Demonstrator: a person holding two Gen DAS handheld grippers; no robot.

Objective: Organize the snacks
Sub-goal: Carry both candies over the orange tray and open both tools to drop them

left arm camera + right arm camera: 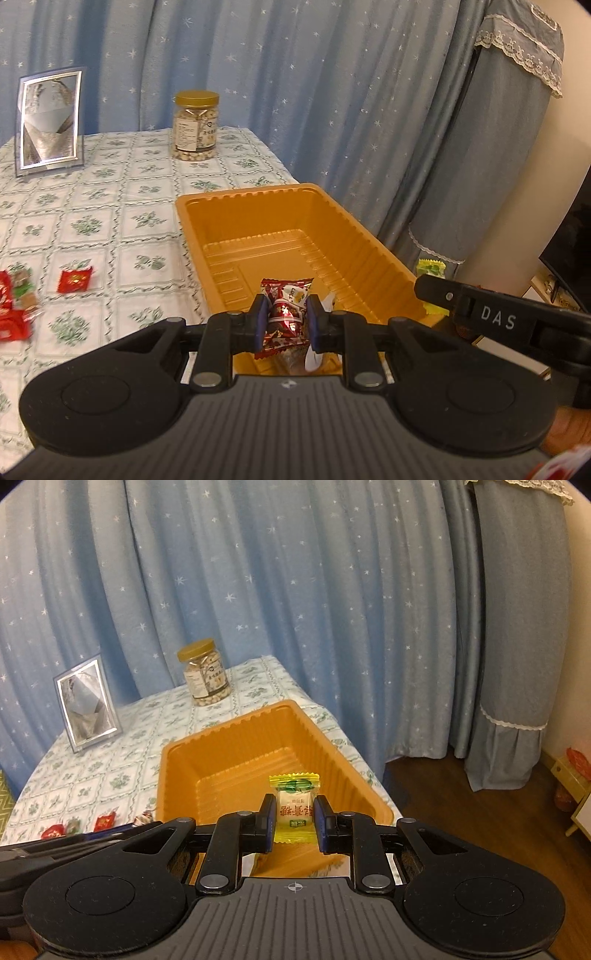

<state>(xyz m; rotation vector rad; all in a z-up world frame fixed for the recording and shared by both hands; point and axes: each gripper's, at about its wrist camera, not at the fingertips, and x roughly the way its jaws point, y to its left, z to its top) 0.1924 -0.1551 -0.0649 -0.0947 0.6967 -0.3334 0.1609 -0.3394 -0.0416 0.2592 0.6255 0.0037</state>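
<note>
An orange plastic tray (280,225) stands on the table's right side, seen also in the right wrist view as the same tray (236,753). My left gripper (285,320) is shut on a red-and-white wrapped snack (286,314), held over the tray's near end. My right gripper (295,818) is shut on a yellow-and-white wrapped candy (295,801), also above the tray's near edge. The right gripper's arm (517,321) shows at the right of the left wrist view, with the yellow candy (430,267) peeking behind it. Loose red snacks (75,278) lie on the tablecloth to the left.
A jar of nuts with a gold lid (195,125) and a silver photo frame (50,122) stand at the back of the floral tablecloth (110,206). Blue star curtains hang behind. More red wrappers (103,821) lie left of the tray. Wooden floor (461,801) lies to the right.
</note>
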